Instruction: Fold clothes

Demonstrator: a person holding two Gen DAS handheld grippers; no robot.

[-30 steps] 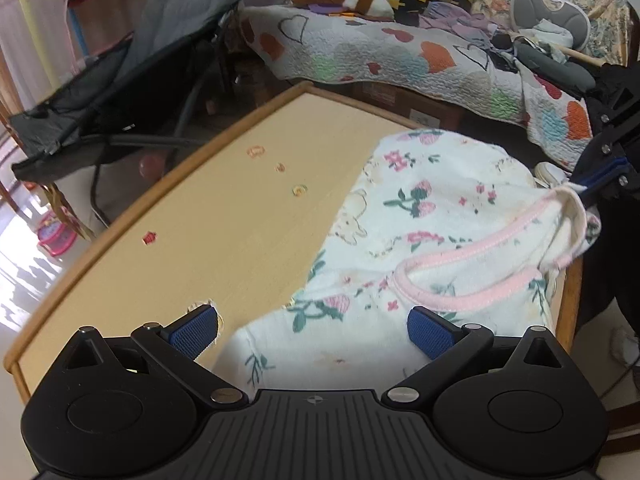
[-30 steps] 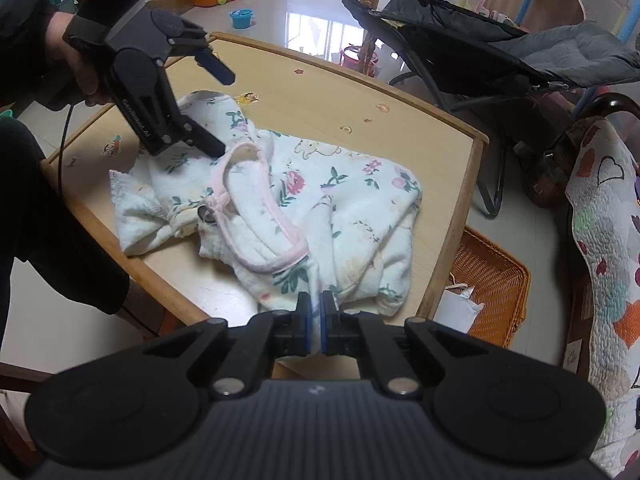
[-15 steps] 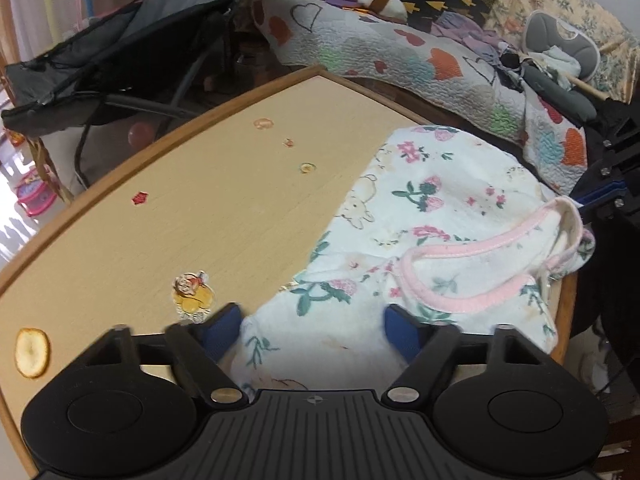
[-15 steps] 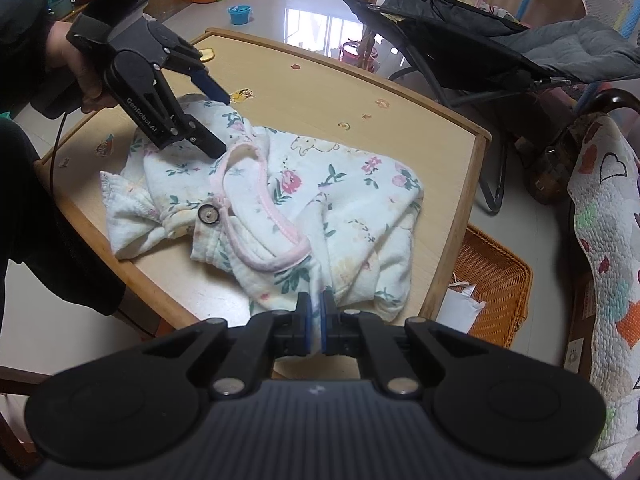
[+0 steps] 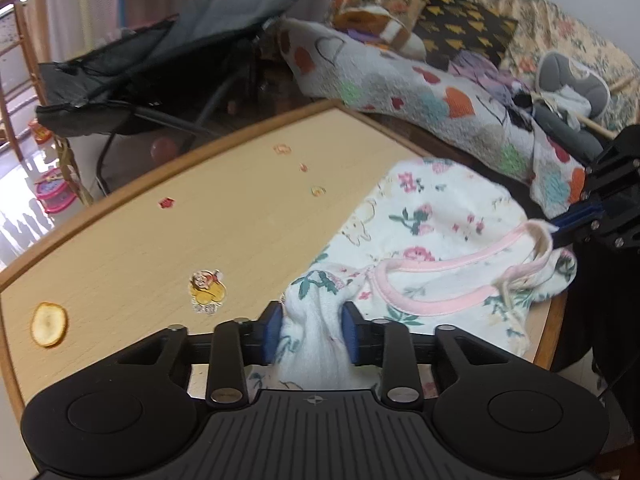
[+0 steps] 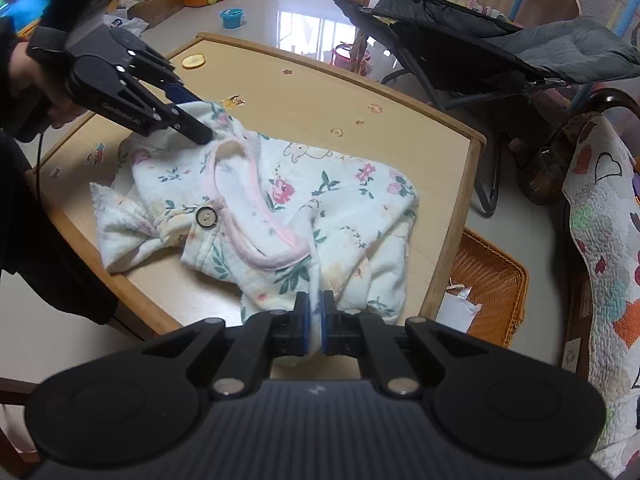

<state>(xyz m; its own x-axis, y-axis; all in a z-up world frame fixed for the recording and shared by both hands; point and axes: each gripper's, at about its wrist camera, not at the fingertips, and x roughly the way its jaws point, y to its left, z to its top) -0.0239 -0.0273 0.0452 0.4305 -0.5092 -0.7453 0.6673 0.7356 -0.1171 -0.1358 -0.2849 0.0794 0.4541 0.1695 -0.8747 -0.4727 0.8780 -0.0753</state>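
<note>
Crumpled floral baby garment with pink trim lying toward the near right corner of the wooden table, left gripper pinching a bunched fold at its far edge, right gripper clamped on its near hem, wicker basket beside the table's right edge

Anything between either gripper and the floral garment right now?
Nothing visible. The left gripper is shut on a bunch of the floral garment, and the right gripper pinches its near edge. The wooden table beside the garment holds only stickers.
</note>
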